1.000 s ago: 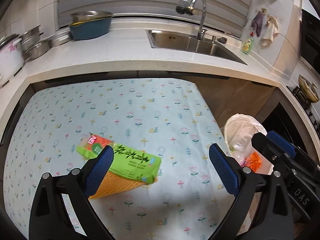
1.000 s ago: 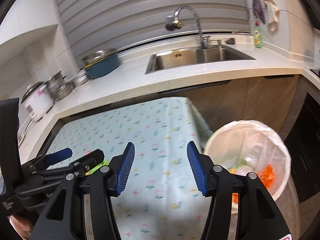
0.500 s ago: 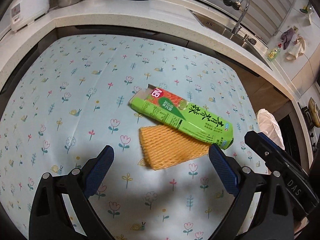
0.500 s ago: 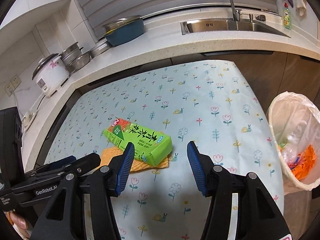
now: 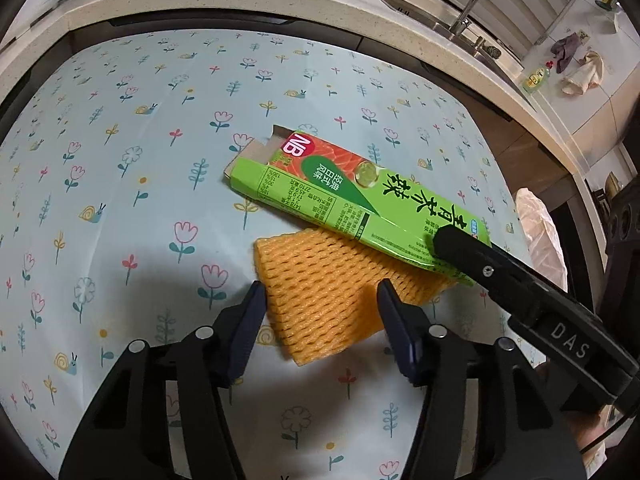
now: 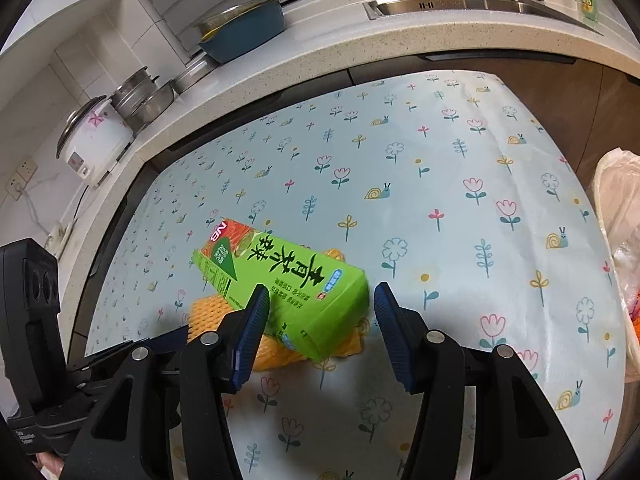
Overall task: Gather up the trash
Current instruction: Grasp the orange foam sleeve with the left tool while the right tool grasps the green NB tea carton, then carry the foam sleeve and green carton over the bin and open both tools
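Where left view shows carton's [image 5: 352, 200] torn flap, right shows rice cooker [image 6: 94, 140] — both hand-held grippers released (foam net [image 5: 332, 296] underneath).

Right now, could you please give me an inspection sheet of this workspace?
Surface: floral tablecloth, flat.
Job's things: green carton lying partly on the orange foam net; lined trash bin off the table's right edge.
Clutter: nothing seen.
Grippers: left gripper open around the net's near corner; right gripper open around the carton's end.
Cables: cord beside the rice cooker.
Surroundings: counter, sink, blue basin.
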